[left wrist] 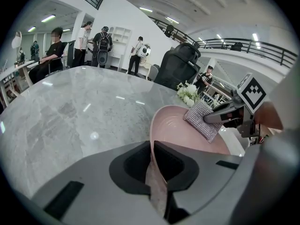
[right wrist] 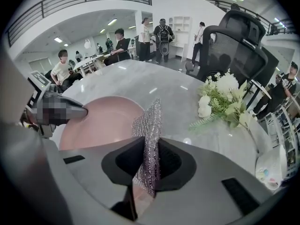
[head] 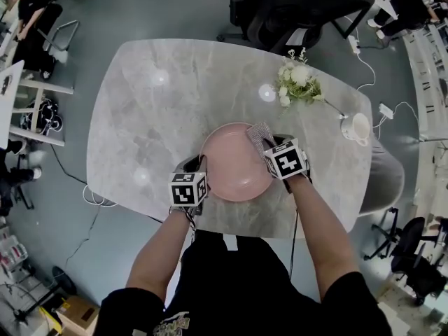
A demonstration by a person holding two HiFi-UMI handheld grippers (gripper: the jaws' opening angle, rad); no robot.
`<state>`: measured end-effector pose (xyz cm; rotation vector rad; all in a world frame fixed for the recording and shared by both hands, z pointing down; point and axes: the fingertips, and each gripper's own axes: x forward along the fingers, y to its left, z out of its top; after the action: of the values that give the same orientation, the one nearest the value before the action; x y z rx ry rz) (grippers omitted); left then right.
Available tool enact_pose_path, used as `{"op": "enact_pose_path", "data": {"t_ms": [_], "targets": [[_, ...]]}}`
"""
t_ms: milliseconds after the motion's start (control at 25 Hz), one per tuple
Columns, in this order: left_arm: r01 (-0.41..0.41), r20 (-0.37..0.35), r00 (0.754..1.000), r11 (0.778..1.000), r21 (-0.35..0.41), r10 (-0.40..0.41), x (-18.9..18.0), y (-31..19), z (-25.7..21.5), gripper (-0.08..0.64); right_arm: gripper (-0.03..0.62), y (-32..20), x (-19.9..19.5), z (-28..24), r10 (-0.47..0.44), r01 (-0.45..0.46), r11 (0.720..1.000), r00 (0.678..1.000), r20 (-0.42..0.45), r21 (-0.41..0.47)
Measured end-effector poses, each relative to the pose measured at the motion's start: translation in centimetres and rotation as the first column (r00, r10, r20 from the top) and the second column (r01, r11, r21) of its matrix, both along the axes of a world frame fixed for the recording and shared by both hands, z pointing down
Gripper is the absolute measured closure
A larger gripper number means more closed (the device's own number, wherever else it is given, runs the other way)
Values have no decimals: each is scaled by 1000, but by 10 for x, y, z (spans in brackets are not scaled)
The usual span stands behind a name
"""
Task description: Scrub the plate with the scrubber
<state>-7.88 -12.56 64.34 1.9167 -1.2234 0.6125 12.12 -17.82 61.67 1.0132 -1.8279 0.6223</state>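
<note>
Downward, left gripper (left wrist: 153,146) clamping plate (head: 234,163), right gripper (right wrist: 151,142) scrubber (head: 259,133)

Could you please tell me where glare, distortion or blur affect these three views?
Head view: bright glare spots dot the table. Left gripper view: fisheye circle with black corners; the plate reads clearly. Right gripper view: same fisheye vignette; the scrubber is in focus.

Open office: black swivel chairs (head: 294,9)
</note>
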Motion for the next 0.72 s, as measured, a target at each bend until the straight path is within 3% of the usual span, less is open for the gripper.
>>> {"op": "enact_pose_path", "data": {"t_ms": [720], "targets": [[39, 10, 999, 999, 3, -39, 0, 4, -1, 525, 520, 53, 18, -7, -32, 32, 999, 999, -4, -14]]}}
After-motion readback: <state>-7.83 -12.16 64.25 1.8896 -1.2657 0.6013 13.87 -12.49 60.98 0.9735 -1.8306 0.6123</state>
